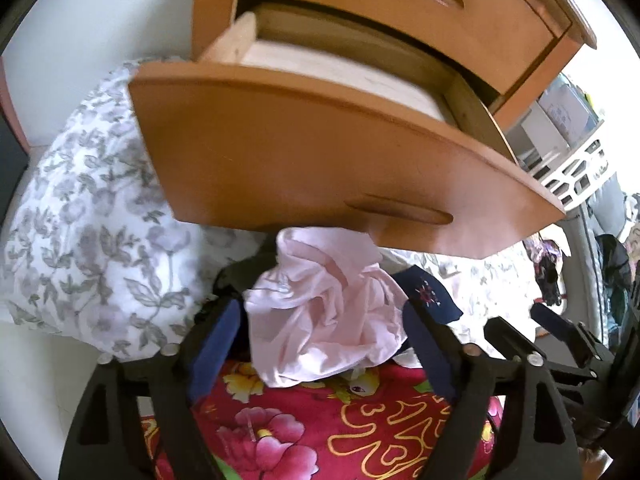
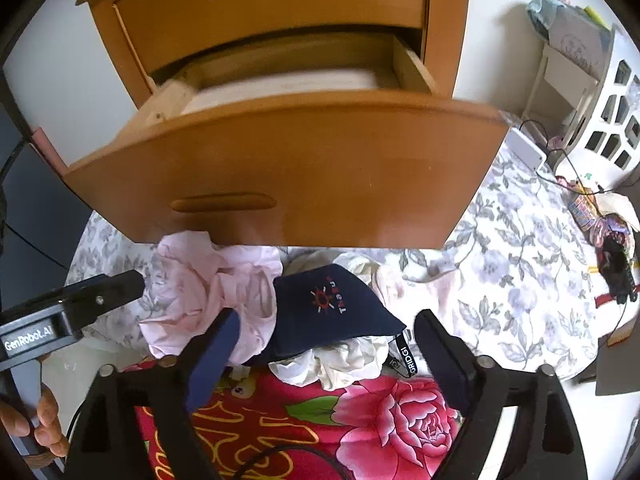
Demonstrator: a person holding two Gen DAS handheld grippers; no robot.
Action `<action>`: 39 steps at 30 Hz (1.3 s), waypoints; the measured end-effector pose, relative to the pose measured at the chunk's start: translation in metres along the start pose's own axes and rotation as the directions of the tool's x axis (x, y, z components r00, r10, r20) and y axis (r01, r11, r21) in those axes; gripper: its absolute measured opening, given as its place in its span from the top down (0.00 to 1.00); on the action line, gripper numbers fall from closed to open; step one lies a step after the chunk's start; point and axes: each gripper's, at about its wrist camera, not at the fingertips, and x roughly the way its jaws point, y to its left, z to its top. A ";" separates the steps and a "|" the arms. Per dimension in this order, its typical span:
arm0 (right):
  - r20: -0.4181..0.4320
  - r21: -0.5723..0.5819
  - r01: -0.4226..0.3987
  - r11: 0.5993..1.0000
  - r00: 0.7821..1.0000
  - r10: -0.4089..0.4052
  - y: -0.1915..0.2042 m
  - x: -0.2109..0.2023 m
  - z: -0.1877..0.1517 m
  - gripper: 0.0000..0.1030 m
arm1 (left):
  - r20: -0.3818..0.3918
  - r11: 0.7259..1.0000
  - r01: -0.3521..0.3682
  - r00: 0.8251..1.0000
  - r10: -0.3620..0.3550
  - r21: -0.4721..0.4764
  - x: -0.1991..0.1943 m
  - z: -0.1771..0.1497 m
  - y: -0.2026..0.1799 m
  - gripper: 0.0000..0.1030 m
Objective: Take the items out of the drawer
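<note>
The lower drawer [image 1: 280, 152] [image 2: 300, 168] of a wooden cabinet stands pulled out, and the part of its pale bottom that shows is bare. Below its front, a crumpled pink garment [image 1: 332, 280] [image 2: 208, 280], a navy cap [image 1: 432, 296] [image 2: 332, 304] and a white cloth [image 2: 352, 360] lie on a red flowered fabric [image 1: 320, 432] [image 2: 360, 412]. My left gripper [image 1: 320, 312] hangs open just above the pink garment and touches nothing. Over the cap and white cloth my right gripper [image 2: 328, 320] stands open, its pads apart from them.
The upper drawer [image 1: 400, 8] [image 2: 260, 0] is closed. Grey-flowered white bedding [image 1: 100, 220] [image 2: 512, 260] spreads on both sides. A white lattice basket [image 2: 612, 120], a white device with a cable [image 2: 528, 148] and small clutter lie to the right. A hand [image 2: 44, 420] holds the left gripper's handle.
</note>
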 end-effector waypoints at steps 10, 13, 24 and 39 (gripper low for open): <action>0.070 0.010 0.013 1.000 0.997 -0.014 0.005 -0.030 -0.003 0.00 | 0.095 0.997 -0.083 0.992 0.082 0.001 -0.028 -0.008 0.008 0.02; 0.088 0.014 0.009 1.000 0.996 -0.010 0.008 -0.038 -0.004 0.00 | 0.123 0.996 -0.089 0.989 0.088 0.005 -0.038 -0.010 0.007 0.02; 0.155 0.014 0.002 1.000 0.988 -0.004 0.018 -0.067 -0.011 0.00 | 0.193 0.987 -0.155 0.970 0.147 0.032 -0.066 -0.022 0.003 0.02; 0.190 -0.011 -0.008 1.000 0.982 0.010 0.031 -0.088 -0.025 0.00 | 0.247 0.968 -0.244 0.944 0.221 0.066 -0.092 -0.038 -0.009 0.02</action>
